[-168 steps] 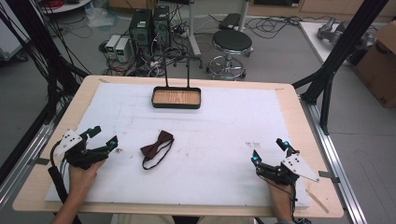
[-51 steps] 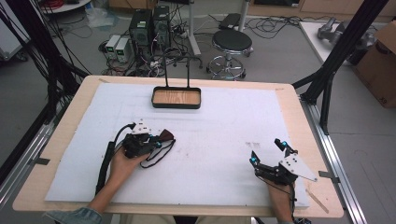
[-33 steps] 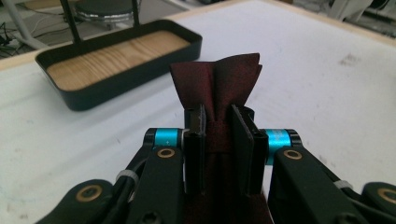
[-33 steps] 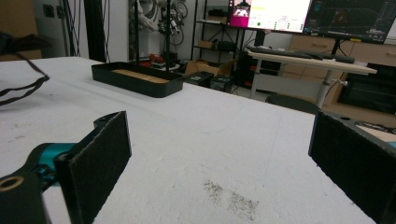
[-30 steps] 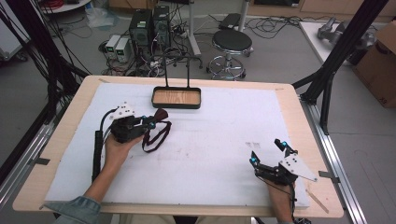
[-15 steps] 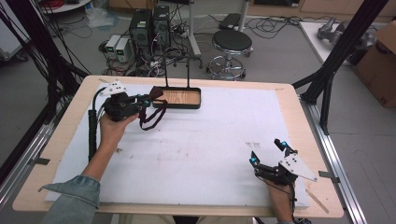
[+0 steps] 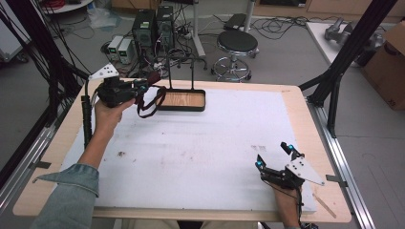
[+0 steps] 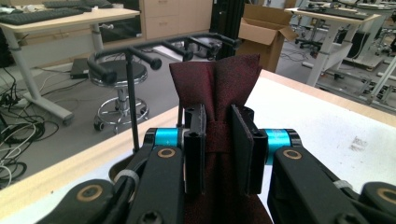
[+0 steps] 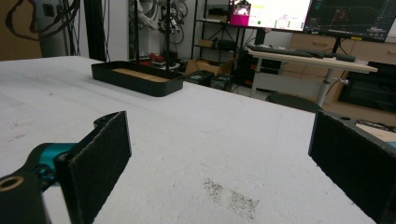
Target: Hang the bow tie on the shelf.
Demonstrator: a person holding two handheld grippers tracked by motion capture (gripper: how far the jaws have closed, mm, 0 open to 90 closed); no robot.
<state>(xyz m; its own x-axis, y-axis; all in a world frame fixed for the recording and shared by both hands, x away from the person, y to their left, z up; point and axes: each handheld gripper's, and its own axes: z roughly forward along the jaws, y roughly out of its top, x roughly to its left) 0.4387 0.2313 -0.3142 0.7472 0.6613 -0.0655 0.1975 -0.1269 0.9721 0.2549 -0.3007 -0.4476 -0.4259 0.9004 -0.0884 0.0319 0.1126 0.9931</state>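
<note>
**High view: left gripper holds a dark red bow tie up at the desk's far left corner**

High view, from the left: a forearm in a denim sleeve [image 7: 67, 200] reaches up the left side of the desk [image 7: 52, 143], which is covered by a white sheet [image 7: 205, 143]. That hand carries the left gripper [image 7: 143, 87] above the far left corner, clear of the surface. Its jaws are clamped narrowly on the bow tie [image 7: 154, 78], whose strap [image 7: 150, 102] hangs down in a loop just left of the tray.

In the left gripper view the two black pads press on either side of the bow tie's knot [image 8: 216, 135], and one dark red wing stands up above them. Just beyond the wing is the black rack [image 8: 154, 53], a thin upright post with a row of pegs across the top.

Toward the middle of the far edge sits the tray [image 7: 182, 100], a shallow black tray with a wooden floor, with the rack's two thin posts rising from its far side. The bow tie is close to the tray's left end; whether it touches the rack I cannot tell.

At the right, near the desk's near right corner, the right gripper [image 7: 272, 155] rests low over the white sheet, well apart from the tray. Its jaws stand wide with nothing between them; the right gripper view shows the two pads far apart over a speckled patch of the sheet, with the tray [image 9: 135, 77] in the distance.
</note>
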